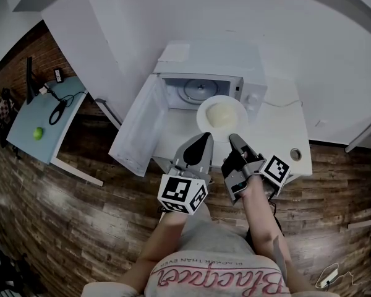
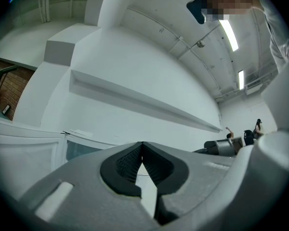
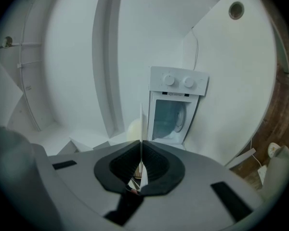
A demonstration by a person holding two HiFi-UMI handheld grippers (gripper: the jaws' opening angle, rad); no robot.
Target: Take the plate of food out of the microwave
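The white plate (image 1: 221,113) with a pale mound of food (image 1: 219,112) hangs level just in front of the open microwave (image 1: 210,64), over the counter. My right gripper (image 1: 234,138), rolled on its side, is shut on the plate's near rim. In the right gripper view the plate (image 3: 141,121) runs edge-on between the pads, with the food (image 3: 133,129) to its left and the microwave (image 3: 176,110) behind. My left gripper (image 1: 205,135) sits at the plate's near-left rim, its tips (image 2: 142,146) meeting with nothing gripped. Whether it touches the plate I cannot tell.
The microwave door (image 1: 139,129) swings open to the left; the glass turntable (image 1: 198,90) shows inside. The white counter (image 1: 278,125) has a cable hole (image 1: 295,154) at the right. A side table (image 1: 46,119) with cables and a green ball (image 1: 38,133) stands at far left.
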